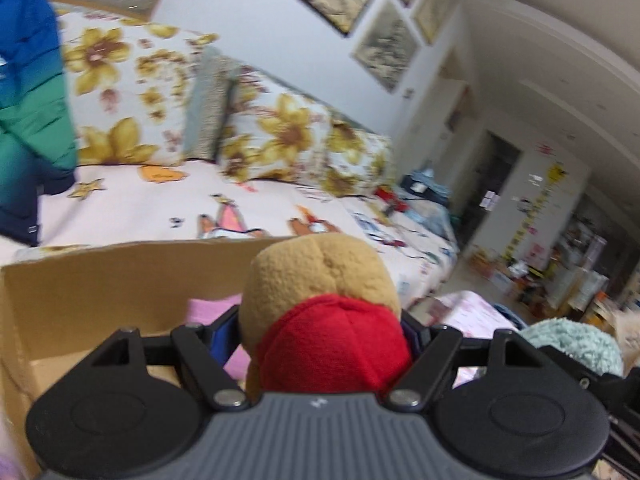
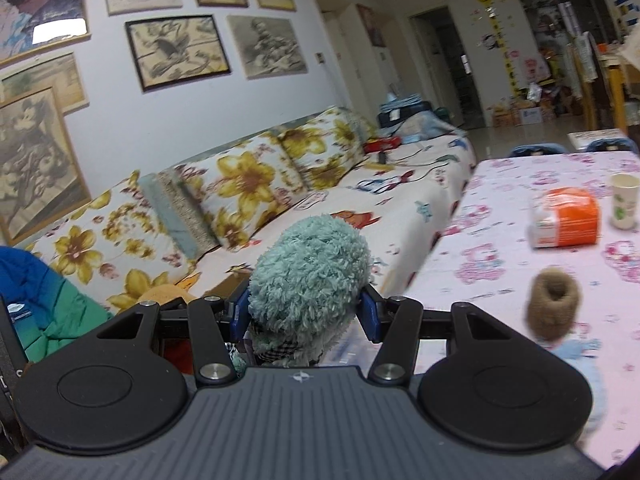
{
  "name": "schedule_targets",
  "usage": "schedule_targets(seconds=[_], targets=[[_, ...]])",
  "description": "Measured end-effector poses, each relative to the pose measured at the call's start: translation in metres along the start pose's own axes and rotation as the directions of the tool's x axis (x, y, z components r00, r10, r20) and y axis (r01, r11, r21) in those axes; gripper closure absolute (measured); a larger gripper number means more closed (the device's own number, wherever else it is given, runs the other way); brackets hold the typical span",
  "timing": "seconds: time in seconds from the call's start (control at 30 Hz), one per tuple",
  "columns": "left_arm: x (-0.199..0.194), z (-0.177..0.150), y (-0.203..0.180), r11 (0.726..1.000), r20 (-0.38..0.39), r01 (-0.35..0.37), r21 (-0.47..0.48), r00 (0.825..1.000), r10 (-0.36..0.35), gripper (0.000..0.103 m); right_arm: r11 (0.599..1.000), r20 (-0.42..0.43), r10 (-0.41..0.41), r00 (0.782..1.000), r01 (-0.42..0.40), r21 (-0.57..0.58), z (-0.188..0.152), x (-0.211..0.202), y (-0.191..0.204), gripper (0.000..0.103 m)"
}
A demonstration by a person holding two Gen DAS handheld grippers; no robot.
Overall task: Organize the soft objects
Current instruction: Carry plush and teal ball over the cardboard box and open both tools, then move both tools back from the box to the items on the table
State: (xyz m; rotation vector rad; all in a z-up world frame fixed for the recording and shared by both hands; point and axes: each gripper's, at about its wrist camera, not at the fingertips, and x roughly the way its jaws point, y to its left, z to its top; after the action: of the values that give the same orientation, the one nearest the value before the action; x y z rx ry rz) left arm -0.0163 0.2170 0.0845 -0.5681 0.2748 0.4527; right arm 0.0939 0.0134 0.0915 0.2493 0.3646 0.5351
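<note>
My left gripper [image 1: 318, 332] is shut on a tan plush toy with a red shirt [image 1: 320, 280], its blue pads pressing both sides. The toy hangs over an open cardboard box [image 1: 120, 280] with a pink cloth inside. My right gripper [image 2: 306, 314] is shut on a fluffy teal plush toy [image 2: 308, 272]. That teal plush [image 1: 572, 344] also shows at the right edge of the left wrist view. A brown fuzzy plush with a pale blue body [image 2: 554, 306] lies on the table with the pink cloth [image 2: 500, 264]. The tan plush [image 2: 164, 294] peeks in at the left of the right wrist view.
A sofa with floral cushions [image 2: 240, 184] runs along the wall behind the box. A blue and green jacket [image 1: 28, 92] lies on its left end. An orange packet [image 2: 568, 218] and a paper cup [image 2: 624, 204] stand on the table. Framed pictures hang above.
</note>
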Motion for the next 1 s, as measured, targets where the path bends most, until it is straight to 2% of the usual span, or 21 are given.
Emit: schedule_targets(seconds=[0.17, 0.33, 0.4, 0.43, 0.47, 0.5, 0.57, 0.6, 0.77, 1.0], targets=[[0.011, 0.011, 0.019, 0.997, -0.029, -0.065, -0.046, 0.998, 0.064, 0.026, 0.999, -0.047, 0.030, 0.998, -0.031, -0.022, -0.006, 0.012, 0.011, 0.036], [0.019, 0.014, 0.027, 0.994, -0.061, -0.088, -0.064, 0.995, 0.084, 0.026, 0.998, -0.090, 0.016, 0.996, -0.021, -0.060, -0.012, 0.022, 0.020, 0.035], [0.022, 0.014, 0.028, 0.993, -0.073, -0.099, -0.060, 0.993, 0.094, 0.025, 0.996, -0.102, 0.001, 0.995, -0.010, -0.085, -0.014, 0.020, 0.023, 0.030], [0.023, 0.014, 0.028, 0.993, -0.078, -0.106, -0.056, 0.992, 0.101, 0.023, 0.995, -0.104, -0.012, 0.994, 0.002, -0.096, -0.015, 0.020, 0.023, 0.021], [0.023, 0.015, 0.028, 0.991, -0.081, -0.117, -0.058, 0.990, 0.112, 0.022, 0.995, -0.101, -0.034, 0.994, 0.024, -0.100, -0.015, 0.019, 0.023, 0.005], [0.023, 0.015, 0.028, 0.991, -0.079, -0.116, -0.061, 0.991, 0.111, 0.019, 0.995, -0.096, -0.041, 0.995, 0.032, -0.097, -0.014, 0.016, 0.021, 0.001], [0.021, 0.016, 0.026, 0.994, -0.069, -0.096, -0.044, 0.993, 0.093, 0.008, 0.997, -0.085, -0.037, 0.996, 0.031, -0.070, -0.010, 0.005, 0.015, 0.002], [0.020, 0.016, 0.025, 0.995, -0.060, -0.090, -0.030, 0.994, 0.088, 0.007, 0.998, -0.073, -0.042, 0.996, 0.037, -0.059, -0.009, 0.000, 0.013, 0.000], [0.013, 0.011, 0.010, 0.998, -0.032, -0.052, 0.046, 0.998, 0.053, 0.006, 0.995, 0.001, -0.094, 0.996, 0.094, -0.043, -0.007, -0.035, 0.004, 0.000], [0.006, 0.006, -0.006, 0.992, -0.001, -0.013, 0.124, 1.000, 0.013, 0.003, 0.985, 0.047, -0.167, 0.985, 0.168, -0.041, -0.012, -0.078, -0.011, 0.000]])
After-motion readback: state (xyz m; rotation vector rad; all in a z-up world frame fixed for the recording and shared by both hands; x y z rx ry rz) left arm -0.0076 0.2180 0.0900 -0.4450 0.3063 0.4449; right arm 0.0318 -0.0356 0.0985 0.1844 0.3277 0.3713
